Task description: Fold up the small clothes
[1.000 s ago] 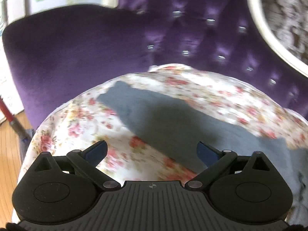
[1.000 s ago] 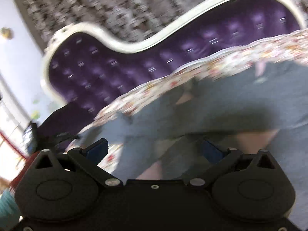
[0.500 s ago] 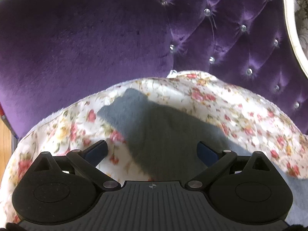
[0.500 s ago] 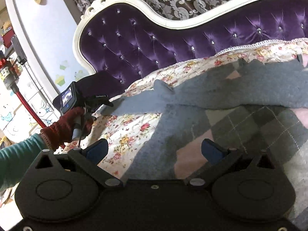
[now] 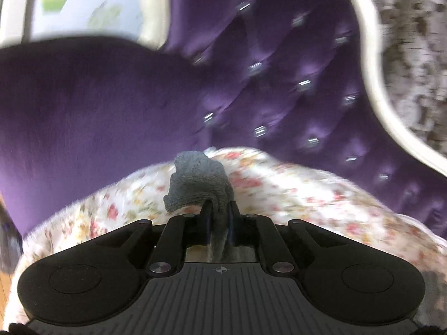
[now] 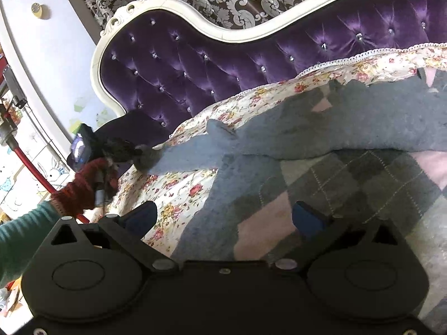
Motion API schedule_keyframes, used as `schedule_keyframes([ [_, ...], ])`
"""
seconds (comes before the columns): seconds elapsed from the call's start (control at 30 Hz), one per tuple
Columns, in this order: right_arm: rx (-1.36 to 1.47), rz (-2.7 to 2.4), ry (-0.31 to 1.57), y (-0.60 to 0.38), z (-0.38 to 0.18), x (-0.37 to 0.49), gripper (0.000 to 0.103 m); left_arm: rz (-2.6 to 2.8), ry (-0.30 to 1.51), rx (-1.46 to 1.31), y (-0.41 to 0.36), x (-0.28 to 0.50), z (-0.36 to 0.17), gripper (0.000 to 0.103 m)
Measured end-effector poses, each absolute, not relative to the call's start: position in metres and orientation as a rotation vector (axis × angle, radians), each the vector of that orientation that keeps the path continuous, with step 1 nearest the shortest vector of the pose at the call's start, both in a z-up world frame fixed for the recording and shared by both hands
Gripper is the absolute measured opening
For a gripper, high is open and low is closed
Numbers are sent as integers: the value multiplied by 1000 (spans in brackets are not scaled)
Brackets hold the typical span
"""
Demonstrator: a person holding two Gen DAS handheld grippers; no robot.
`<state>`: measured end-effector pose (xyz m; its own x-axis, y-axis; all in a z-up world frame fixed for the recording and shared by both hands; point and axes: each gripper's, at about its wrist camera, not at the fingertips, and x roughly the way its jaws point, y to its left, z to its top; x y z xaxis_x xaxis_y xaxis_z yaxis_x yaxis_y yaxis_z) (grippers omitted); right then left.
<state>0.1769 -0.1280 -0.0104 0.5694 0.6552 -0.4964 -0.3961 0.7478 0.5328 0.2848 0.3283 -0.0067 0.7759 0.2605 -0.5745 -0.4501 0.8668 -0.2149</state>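
Note:
A grey sweater [image 6: 335,173] with a pink and grey diamond pattern lies spread on a floral sheet [image 6: 173,189]. Its long grey sleeve [image 6: 195,153] stretches left toward the sofa's arm. My left gripper [image 5: 218,209] is closing, its jaws pinched on the sleeve's end [image 5: 195,178], which bunches up above the fingertips. In the right wrist view that left gripper [image 6: 139,153] shows blurred at the sleeve tip, held by a red-gloved hand [image 6: 83,187]. My right gripper [image 6: 223,217] stands open just above the sweater's body, nothing between its fingers.
The sheet covers the seat of a purple tufted sofa [image 6: 195,64] with a white carved frame. Its padded purple arm [image 5: 83,111] rises right behind the sleeve end. A red pole [image 6: 30,167] and a decorated wall stand beyond at the left.
My left gripper went from wide open to pinched on the sleeve end and lifted it off the sheet. The right gripper stayed open, steadying over the sweater after an earlier blurred move.

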Motion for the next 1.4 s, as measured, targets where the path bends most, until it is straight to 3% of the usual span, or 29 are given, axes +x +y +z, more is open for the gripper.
schedule_keyframes([
  [0.5, 395, 509, 727, -155, 0, 181, 103, -100, 385, -186, 144, 249, 145, 9],
  [0.7, 430, 388, 729, -182, 6, 192, 103, -311, 371, -164, 51, 254, 161, 9],
  [0.9, 442, 261, 703, -210, 13, 201, 103, -409, 433, -134, -11, 258, 127, 11],
  [0.97, 440, 240, 697, -216, 13, 204, 103, -381, 492, -133, -17, 258, 105, 17],
  [1.03, 449, 216, 695, -223, 12, 206, 103, -317, 569, -123, -16, 257, 79, 28],
  [1.4, 308, 265, 724, -207, -8, 209, 103, -155, 860, -89, 27, 226, -53, 39],
])
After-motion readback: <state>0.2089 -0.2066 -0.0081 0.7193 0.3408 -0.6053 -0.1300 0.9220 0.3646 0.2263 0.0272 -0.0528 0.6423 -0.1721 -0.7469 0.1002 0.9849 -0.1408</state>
